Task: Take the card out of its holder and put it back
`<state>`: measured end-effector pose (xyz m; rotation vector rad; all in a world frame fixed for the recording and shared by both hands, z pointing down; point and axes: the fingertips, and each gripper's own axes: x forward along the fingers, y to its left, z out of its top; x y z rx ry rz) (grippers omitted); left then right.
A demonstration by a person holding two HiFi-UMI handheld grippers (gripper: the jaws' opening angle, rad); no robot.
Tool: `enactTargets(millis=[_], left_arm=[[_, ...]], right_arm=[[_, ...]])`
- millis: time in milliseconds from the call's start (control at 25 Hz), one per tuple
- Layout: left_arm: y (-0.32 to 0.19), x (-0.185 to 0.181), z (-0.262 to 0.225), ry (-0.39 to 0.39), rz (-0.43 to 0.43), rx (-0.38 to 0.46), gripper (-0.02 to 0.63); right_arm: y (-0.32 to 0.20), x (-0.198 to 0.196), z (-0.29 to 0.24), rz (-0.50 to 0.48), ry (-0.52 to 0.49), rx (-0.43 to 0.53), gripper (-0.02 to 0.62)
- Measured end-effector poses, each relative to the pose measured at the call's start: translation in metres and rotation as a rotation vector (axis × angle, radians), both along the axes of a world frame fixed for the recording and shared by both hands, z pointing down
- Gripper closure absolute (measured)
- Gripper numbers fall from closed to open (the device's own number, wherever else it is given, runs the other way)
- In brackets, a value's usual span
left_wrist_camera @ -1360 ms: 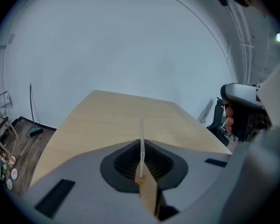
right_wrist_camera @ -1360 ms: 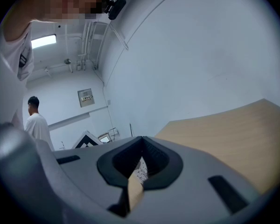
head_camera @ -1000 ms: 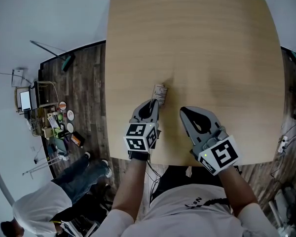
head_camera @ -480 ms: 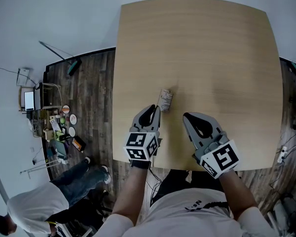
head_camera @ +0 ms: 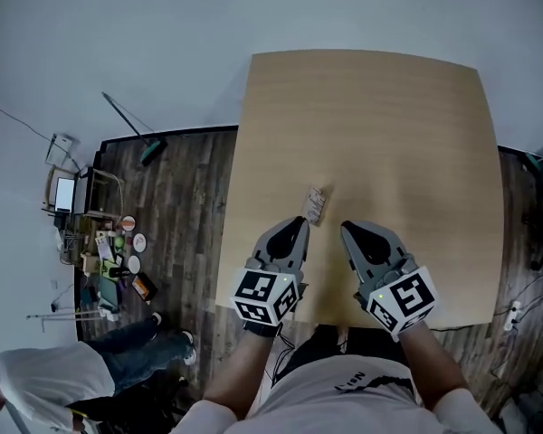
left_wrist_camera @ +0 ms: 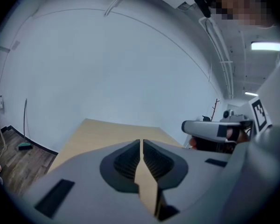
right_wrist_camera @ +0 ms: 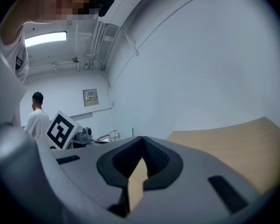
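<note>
A small card holder [head_camera: 316, 204] lies on the wooden table [head_camera: 407, 134], a little left of its middle. My left gripper [head_camera: 299, 221] points at it from just behind, its tip short of the holder and not touching it. In the left gripper view its jaws [left_wrist_camera: 141, 141] are closing, with only a thin slit left and nothing between them. My right gripper [head_camera: 347, 228] hovers beside it to the right, apart from the holder. Its jaws [right_wrist_camera: 142, 139] meet at the tips and hold nothing. Neither gripper view shows the holder.
Both grippers are close to the table's near edge [head_camera: 344, 319]. Off the left edge the wooden floor holds a broom [head_camera: 131, 129], a cluttered rack [head_camera: 109, 251] and a standing person [head_camera: 45, 382].
Both grippers have drawn back toward the near edge. The left gripper's tip, which was at the card holder, now sits behind it. The holder stays on the table.
</note>
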<state>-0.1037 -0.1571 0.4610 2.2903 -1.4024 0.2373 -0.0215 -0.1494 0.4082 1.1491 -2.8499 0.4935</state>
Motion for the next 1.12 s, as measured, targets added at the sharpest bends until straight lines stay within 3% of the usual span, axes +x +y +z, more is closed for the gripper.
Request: enactTargets(millis=[600,1120], left_arm=[[0.082,0.015,-0.12,0.057,0.074,0.194,0.583],[0.113,0.008,-0.152,0.08,0.059,0.255,0.583]], right_arm=[[0.062,0.0,-0.076,0.056,0.009,0.147,0.583],[0.096,-0.009,-0.111,0.048,0.01,0.205,0.583]])
